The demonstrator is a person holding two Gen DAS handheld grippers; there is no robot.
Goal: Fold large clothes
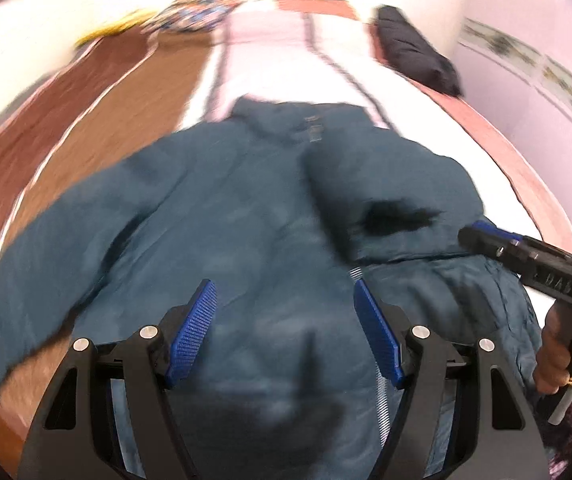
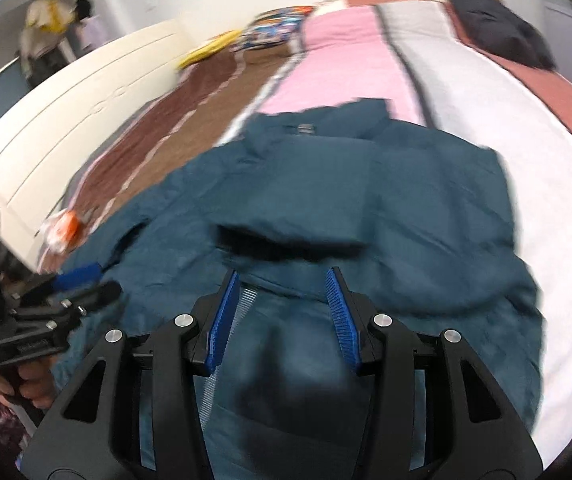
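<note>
A large teal padded jacket (image 1: pixel 246 220) (image 2: pixel 425 208) lies spread on the bed, collar at the far end. One sleeve is folded across its chest, and the zip edge (image 2: pixel 246 300) runs down the front. In the left wrist view my left gripper (image 1: pixel 284 284) is open just above the jacket's lower front, with nothing between its blue pads (image 1: pixel 196 328). My right gripper (image 2: pixel 282 274) is also open, over the folded sleeve's cuff, and its pads do not press on cloth. Each gripper shows at the edge of the other's view: the right gripper (image 1: pixel 481 236) and the left gripper (image 2: pixel 86 280).
The bed cover (image 2: pixel 345 60) has pink, white and brown stripes. A dark bundle (image 1: pixel 413 52) (image 2: pixel 497 24) lies at its far right, a patterned cloth (image 1: pixel 194 12) at the far end. A cream headboard (image 2: pixel 66 112) stands left, an orange object (image 2: pixel 66 228) beside it. A hand (image 1: pixel 557 356) grips the right handle.
</note>
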